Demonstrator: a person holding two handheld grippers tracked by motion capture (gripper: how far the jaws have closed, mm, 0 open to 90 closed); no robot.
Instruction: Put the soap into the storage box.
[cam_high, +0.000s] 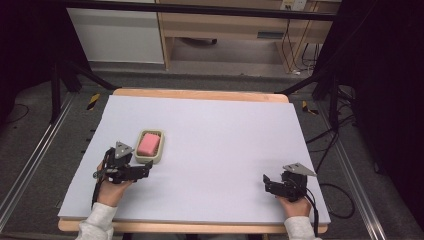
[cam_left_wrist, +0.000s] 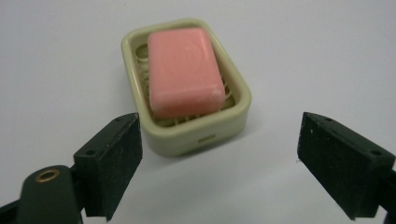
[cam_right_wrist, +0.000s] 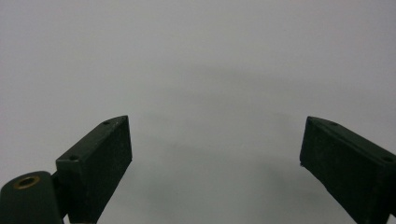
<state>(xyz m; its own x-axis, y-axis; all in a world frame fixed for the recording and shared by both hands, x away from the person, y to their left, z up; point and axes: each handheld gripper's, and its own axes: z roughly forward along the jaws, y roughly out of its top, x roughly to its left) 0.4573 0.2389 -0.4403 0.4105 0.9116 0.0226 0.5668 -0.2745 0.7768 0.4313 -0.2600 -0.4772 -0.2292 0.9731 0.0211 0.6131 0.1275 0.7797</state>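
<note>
With the pink soap (cam_left_wrist: 184, 71) seated in its cream dish (cam_left_wrist: 201, 131) at the table's (cam_high: 225, 150) near left, our left gripper (cam_left_wrist: 219, 163) spread and empty just beside it, right gripper (cam_right_wrist: 215, 168) released far right, we should withdraw level without nudging the dish.

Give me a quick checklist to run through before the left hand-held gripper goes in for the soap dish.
1. Left hand-held gripper open: ok, jaws spread wide, nothing between them.
2. Soap dish ahead of the jaws: ok, slightly left of centre.
3. Pink soap seated in the dish: ok, lying flat inside the rim.
4. Jaw gap wider than the dish: ok, it seems wide enough.
5. Table around the dish free of clutter: ok.
6. Right hand-held gripper out of the way: ok, open, far across the table.
</note>
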